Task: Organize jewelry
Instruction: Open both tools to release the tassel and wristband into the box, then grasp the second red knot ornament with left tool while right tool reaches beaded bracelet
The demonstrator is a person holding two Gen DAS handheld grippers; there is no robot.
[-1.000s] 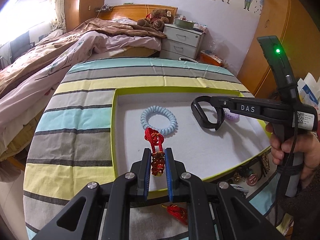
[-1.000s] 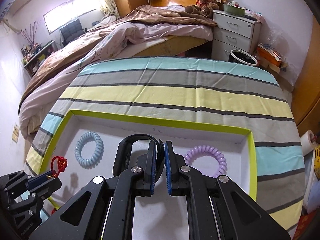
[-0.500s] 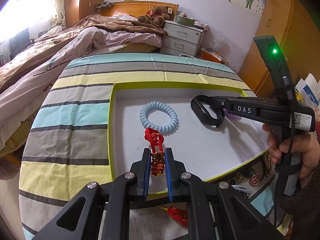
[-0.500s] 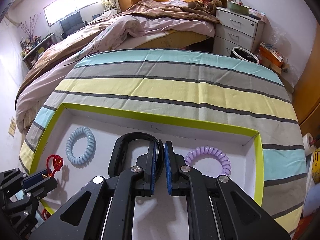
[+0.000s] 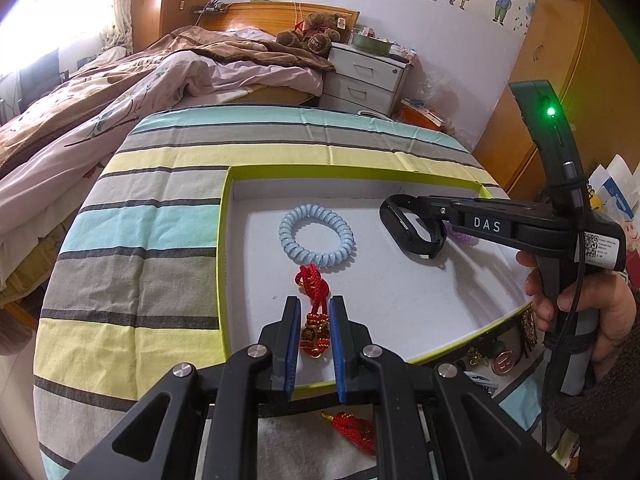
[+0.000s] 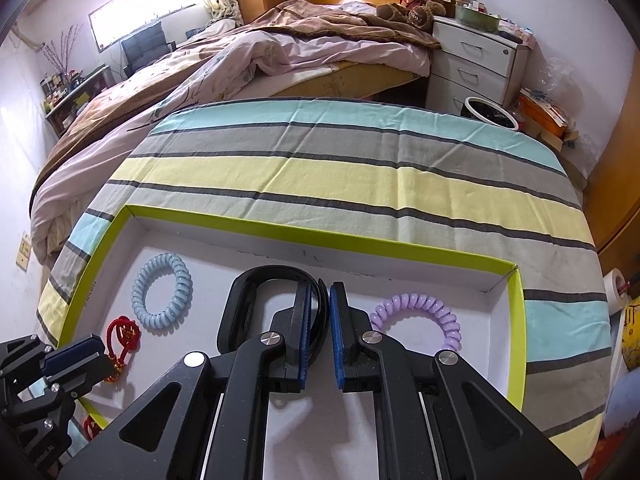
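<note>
A white tray with a lime-green rim (image 5: 222, 240) (image 6: 304, 233) lies on the striped tablecloth. In it lie a light-blue coil bracelet (image 5: 317, 236) (image 6: 162, 291), a purple coil bracelet (image 6: 416, 322) and a red knotted charm (image 5: 314, 312) (image 6: 122, 336). My left gripper (image 5: 315, 310) has its jaws slightly apart around the red charm, which rests on the tray floor. My right gripper (image 6: 319, 300) has its jaws slightly apart with the black wristband (image 6: 256, 296) (image 5: 412, 232) between them; the band touches the tray.
A second red charm (image 5: 354, 426) lies on the cloth below the tray's near edge. Gold and metal trinkets (image 5: 500, 356) sit off the tray's right corner. A bed, a white nightstand and a bin stand beyond the table.
Both pairs of jaws have widened a little, loosening on the red charm and the black wristband. Both grippers have drifted slightly, and the charm and band now rest in the tray.
</note>
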